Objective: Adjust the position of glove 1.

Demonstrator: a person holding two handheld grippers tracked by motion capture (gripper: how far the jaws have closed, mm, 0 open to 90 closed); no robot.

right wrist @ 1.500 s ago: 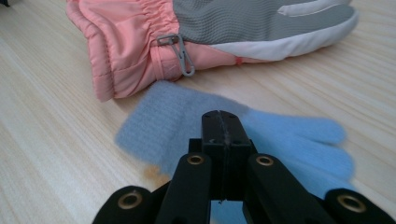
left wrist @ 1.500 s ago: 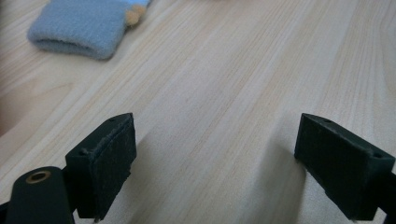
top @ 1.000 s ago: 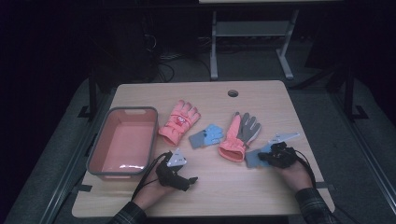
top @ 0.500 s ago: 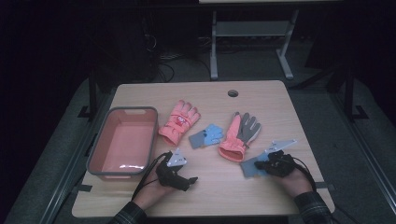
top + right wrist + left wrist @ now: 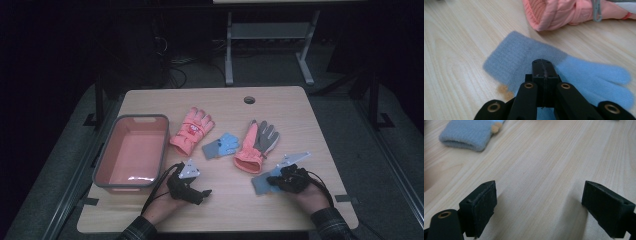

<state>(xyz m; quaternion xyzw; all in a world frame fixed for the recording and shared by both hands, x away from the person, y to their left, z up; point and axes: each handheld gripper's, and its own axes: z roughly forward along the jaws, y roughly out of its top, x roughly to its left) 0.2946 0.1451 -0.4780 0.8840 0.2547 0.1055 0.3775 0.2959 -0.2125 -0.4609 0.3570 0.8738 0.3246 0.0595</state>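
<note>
Two grippers are at work near the front edge of the worktop (image 5: 310,125). Your right gripper (image 5: 543,65) has its jaws pressed together, pinching the light blue knitted glove (image 5: 529,60) at the palm, just past the cuff; that glove lies flat toward the front right corner, just beside the cuff of the salmon and grey padded ski glove (image 5: 257,145). Your left gripper (image 5: 539,205) rests low over bare wood near the front edge, jaws spread wide with nothing between them.

Judgement: the step in hand is the pick-up of the blue glove, probably for sorting into the salmon rectangular plastic bin (image 5: 107,160) at the left edge. The next move calls for a clean lift, then a carry across the front of the worktop.

Other items: a second salmon padded glove (image 5: 192,130) beside the bin, and a second small blue knitted glove (image 5: 222,145) at mid-worktop. Your left gripper and its hand sit on the direct path to the bin; route over or behind them.
</note>
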